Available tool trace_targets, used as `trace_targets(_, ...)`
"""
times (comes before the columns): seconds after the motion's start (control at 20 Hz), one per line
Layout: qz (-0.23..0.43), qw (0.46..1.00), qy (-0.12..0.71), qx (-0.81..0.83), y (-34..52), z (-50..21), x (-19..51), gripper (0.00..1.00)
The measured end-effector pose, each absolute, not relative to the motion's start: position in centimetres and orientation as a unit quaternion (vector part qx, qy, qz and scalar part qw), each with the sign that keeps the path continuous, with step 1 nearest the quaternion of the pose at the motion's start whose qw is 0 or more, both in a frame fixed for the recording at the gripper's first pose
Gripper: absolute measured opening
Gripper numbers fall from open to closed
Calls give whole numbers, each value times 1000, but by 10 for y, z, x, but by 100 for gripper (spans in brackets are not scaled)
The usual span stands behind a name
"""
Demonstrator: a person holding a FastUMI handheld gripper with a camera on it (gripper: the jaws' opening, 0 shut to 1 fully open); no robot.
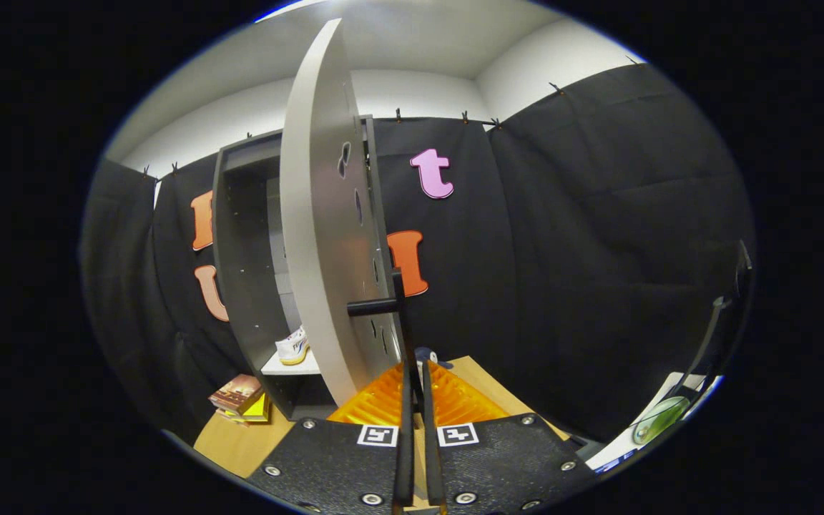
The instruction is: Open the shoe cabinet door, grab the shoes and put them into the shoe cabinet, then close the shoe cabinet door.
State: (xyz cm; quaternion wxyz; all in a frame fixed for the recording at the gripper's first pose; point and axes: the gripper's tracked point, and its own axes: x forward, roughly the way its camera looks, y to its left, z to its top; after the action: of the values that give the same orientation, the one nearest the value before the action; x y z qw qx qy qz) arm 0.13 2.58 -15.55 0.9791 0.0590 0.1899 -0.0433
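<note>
A: Where are the shoes?

B: One shoe [292, 347] sits on a shelf [290, 368] inside the cabinet [240, 250], far and to the left, beyond the door [319, 229]. I can see only that one; any other is hidden behind the door.

A: And the door?

B: Swung out toward us, edge-on, so the inside is exposed on its left. The handle [376, 306] sticks out from its right face, just ahead of the fingers.

A: What is the gripper [418, 372] doing?

B: Its fingers are nearly together, with only a thin gap between them. They reach up under the handle, and a small dark thing sits at their tips. Whether they pinch the handle or merely rest against it, I cannot tell; the tips are too crowded.

A: Why held there?

B: My guess: with the shoe on the shelf, the handle is the natural grip for swinging the door shut, the last step.

A: Anything else around?

B: A small stack of books [240, 397] lies on the floor [240, 443] near the cabinet's foot, left of the door's path.
</note>
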Motion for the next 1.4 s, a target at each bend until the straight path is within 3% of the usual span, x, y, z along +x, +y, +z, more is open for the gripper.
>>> trace_targets(0.2,-90,976,173,92,5,-143,-12,10)
trace_targets(0.5,-47,983,148,102,38,-111,-33,5)
trace_targets(0.6,-5,983,148,111,73,-104,-35,4)
trace_targets(0.7,52,980,145,123,118,-96,-37,6)
trace_targets(0.85,69,981,161,87,139,-122,-30,9)
trace_targets(1.4,130,929,344,40,223,-306,-45,55)
